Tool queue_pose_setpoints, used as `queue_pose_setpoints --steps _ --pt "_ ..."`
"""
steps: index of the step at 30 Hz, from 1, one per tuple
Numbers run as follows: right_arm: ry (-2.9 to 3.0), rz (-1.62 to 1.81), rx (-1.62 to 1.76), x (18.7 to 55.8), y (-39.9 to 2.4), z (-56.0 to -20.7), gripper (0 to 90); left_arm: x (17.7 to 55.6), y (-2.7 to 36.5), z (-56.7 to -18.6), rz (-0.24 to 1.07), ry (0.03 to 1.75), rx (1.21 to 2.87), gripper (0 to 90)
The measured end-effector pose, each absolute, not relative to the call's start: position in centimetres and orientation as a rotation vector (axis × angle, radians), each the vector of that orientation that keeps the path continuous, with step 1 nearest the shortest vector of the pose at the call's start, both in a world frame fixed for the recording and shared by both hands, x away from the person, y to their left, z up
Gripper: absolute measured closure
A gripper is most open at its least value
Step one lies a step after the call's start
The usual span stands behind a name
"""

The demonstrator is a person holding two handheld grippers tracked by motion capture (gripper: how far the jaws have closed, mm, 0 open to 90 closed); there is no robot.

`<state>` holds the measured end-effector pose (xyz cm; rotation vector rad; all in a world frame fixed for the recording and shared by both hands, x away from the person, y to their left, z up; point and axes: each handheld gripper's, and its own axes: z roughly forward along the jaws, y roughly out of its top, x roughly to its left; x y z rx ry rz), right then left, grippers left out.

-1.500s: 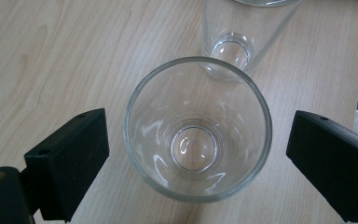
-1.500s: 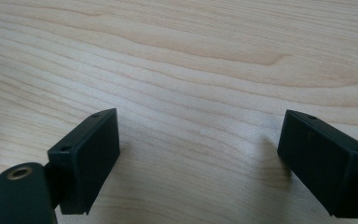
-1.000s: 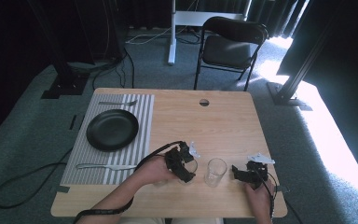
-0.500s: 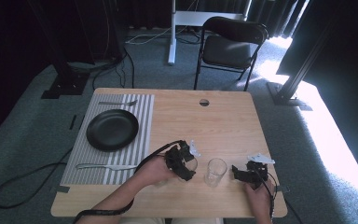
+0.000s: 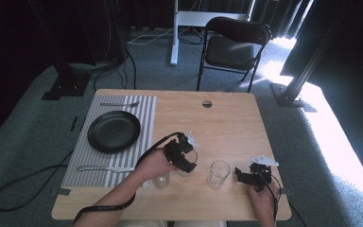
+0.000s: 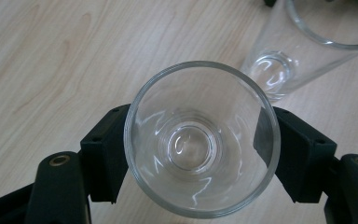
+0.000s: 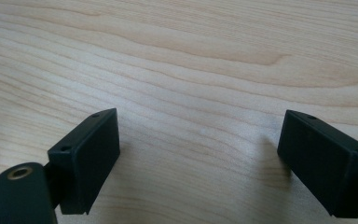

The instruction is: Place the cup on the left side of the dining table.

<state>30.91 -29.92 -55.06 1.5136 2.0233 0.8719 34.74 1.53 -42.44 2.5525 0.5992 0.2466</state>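
A clear drinking glass (image 6: 200, 205) stands upright between the two black jaws of my left gripper (image 5: 184, 158), which is shut on its sides over the wooden table (image 5: 227, 123). A second, taller clear glass (image 5: 218, 174) stands just to its right, and the left gripper view has it at the upper right (image 6: 303, 42). My right gripper (image 5: 244, 176) rests low near the table's front right, past the taller glass. Its jaws (image 7: 200, 158) stand wide open over bare wood, holding nothing.
A black plate (image 5: 113, 131) sits on a striped placemat (image 5: 144, 118) at the left, with a fork (image 5: 119, 104) behind it and a knife (image 5: 105, 168) in front. Another small clear glass (image 5: 162, 179) stands by my left hand. A folding chair (image 5: 236, 45) stands beyond the table.
My left gripper has shifted slightly away from the front edge with the glass in its jaws. The right gripper and the taller glass have stayed put.
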Motion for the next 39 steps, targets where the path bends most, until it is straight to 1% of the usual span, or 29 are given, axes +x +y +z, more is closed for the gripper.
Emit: queue_pose_setpoints --steps 11,24,32,39 --pt "2.022 0.873 1.513 30.9 -29.9 -55.1 12.2 36.6 3.7 -41.8 0.282 0.765 2.492 29.1" --pt "2.02 0.874 1.517 30.9 -29.9 -55.1 12.3 37.6 6.5 -41.0 0.315 0.84 2.474 29.1" --pt "2.022 0.872 1.515 30.9 -29.9 -55.1 12.3 37.8 8.3 -41.2 0.327 0.896 2.46 29.1" --pt "2.022 0.872 1.515 30.9 -29.9 -55.1 12.3 38.3 10.6 -41.4 0.34 0.966 2.445 29.1"
